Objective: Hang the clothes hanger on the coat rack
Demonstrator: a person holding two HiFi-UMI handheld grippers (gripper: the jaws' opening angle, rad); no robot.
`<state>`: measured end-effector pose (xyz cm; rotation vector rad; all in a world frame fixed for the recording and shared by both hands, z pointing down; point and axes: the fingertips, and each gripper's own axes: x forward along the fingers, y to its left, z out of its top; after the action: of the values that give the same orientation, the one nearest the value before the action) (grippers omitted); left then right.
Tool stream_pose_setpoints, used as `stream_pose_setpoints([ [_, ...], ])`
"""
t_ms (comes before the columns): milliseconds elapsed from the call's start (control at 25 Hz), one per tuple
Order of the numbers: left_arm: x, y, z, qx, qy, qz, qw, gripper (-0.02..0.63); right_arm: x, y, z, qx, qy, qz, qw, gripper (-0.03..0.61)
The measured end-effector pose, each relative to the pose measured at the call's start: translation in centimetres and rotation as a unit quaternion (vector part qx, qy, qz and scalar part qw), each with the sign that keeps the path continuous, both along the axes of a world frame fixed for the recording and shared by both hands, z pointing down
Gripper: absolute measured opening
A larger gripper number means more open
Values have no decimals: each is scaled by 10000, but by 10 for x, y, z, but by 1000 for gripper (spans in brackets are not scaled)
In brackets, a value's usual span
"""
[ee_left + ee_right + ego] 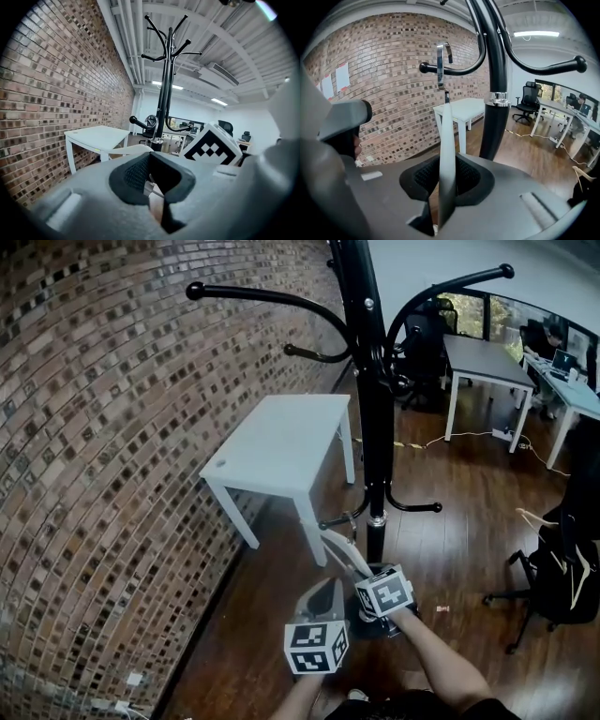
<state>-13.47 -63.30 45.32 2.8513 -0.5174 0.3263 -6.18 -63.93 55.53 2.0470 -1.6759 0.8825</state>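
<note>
My right gripper (440, 197) is clamped on the white clothes hanger (444, 140), hook up, just beside the coat rack (375, 427) pole, off the near right corner of the white desk (281, 442). My left gripper (154, 187) is nearly closed on nothing visible. Brick wall (112, 427) left; wood floor (469, 512) open rightward.

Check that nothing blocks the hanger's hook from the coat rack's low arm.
Nothing visible does. The right claw is shut on the white hanger, and its metal hook stands right at the coat rack's low arm. Whether hook and arm already touch cannot be told.
</note>
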Motion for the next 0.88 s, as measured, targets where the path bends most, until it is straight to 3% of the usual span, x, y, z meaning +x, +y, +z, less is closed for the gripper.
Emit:
stream_pose_setpoints([
  [280, -5, -9, 9, -101, -87, 184, 9997, 3, 4, -4, 24, -304, -63, 167, 9994, 67],
  [400, -8, -10, 16, -156, -130, 203, 9996, 3, 7, -6, 25, -138, 35, 178, 9997, 76],
  [520, -11, -10, 23, -219, -172, 218, 9994, 3, 7, -8, 22, 19, 100, 156, 9998, 249],
  [600, -11, -7, 26, -240, -194, 254, 9992, 3, 9, -4, 19, 37, 251, 183, 9995, 273],
  [880, -9, 11, 36, -347, -215, 354, 9985, 3, 15, 17, 8, 181, 844, 319, 9958, 255],
])
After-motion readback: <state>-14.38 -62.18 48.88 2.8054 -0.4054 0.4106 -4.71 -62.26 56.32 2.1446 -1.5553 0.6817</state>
